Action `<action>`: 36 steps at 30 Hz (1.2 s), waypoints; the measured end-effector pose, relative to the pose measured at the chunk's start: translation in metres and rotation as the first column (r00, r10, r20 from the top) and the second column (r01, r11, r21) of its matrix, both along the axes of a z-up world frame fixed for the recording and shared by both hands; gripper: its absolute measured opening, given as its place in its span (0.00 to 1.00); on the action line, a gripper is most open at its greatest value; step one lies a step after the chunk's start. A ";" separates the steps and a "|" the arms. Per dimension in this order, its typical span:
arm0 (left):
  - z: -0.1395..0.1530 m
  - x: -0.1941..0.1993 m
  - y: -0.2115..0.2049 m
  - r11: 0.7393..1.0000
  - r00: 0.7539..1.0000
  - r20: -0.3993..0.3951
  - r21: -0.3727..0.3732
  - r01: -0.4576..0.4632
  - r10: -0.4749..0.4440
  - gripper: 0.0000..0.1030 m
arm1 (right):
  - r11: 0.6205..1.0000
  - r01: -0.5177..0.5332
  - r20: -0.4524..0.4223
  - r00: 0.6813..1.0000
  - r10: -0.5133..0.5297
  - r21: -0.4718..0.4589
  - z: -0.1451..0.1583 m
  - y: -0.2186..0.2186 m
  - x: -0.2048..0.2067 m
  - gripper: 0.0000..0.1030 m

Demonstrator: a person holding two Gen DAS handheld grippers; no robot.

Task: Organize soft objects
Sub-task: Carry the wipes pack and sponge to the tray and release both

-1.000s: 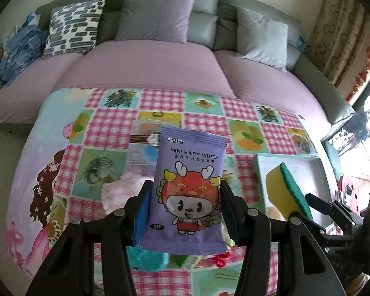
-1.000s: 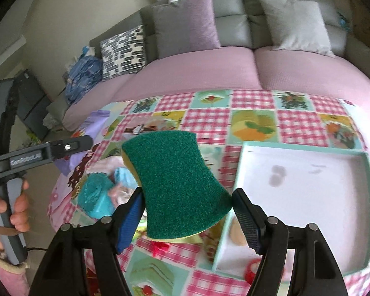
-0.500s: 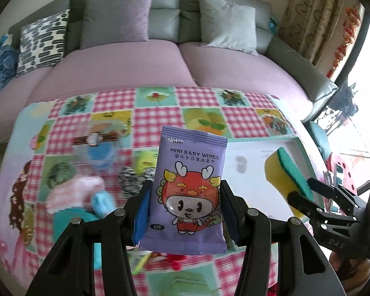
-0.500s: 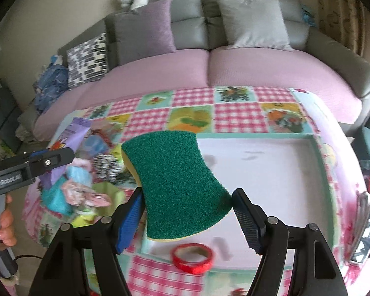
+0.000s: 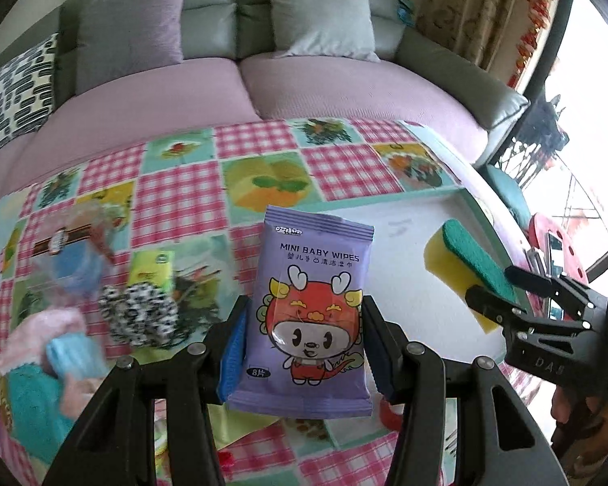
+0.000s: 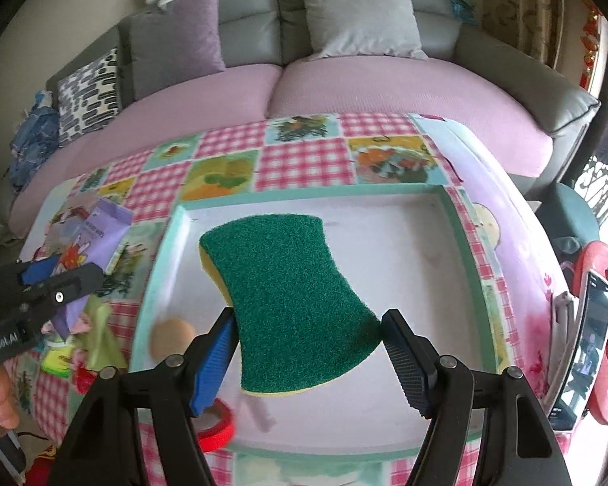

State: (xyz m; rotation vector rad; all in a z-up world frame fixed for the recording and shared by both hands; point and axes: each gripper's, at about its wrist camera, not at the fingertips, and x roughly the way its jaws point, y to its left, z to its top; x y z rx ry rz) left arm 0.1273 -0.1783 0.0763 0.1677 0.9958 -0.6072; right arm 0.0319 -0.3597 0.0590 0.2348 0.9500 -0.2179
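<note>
My left gripper (image 5: 304, 344) is shut on a purple pack of mini baby wipes (image 5: 310, 308), held upright above the table beside the tray's left rim. My right gripper (image 6: 308, 348) is shut on a green and yellow sponge (image 6: 292, 295), held over the white tray with a teal rim (image 6: 304, 198). The sponge also shows in the left wrist view (image 5: 466, 271), and the wipes pack in the right wrist view (image 6: 93, 239). The tray (image 5: 405, 198) lies at the right of the table.
Soft items lie at the table's left: a black-and-white scrunchie (image 5: 140, 316), a pink cloth (image 5: 40, 332), a teal towel (image 5: 32, 409), a green packet (image 5: 150, 267). A red tape ring (image 6: 217, 425) and an orange ball (image 6: 172, 336) lie in the tray. A sofa (image 5: 223, 89) stands behind.
Both grippers have swung to the right, from the pile of soft items to the tray. The sponge now hangs over the tray's inside. Both grips are unchanged.
</note>
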 end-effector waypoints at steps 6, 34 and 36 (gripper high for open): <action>-0.023 0.001 -0.028 0.998 0.999 -0.011 0.035 0.043 -0.043 0.52 | 0.999 0.033 -0.031 0.999 -0.034 -0.027 -0.014 -0.019 0.005 0.72; -0.087 0.029 -0.073 0.990 0.988 -0.131 0.100 0.096 -0.083 0.54 | 0.992 0.048 -0.087 0.995 -0.058 -0.115 -0.055 -0.046 0.038 0.79; -0.083 0.029 -0.071 0.992 0.988 -0.136 0.091 0.089 -0.076 0.54 | 0.994 0.047 -0.088 0.995 -0.056 -0.098 -0.055 -0.046 0.039 0.79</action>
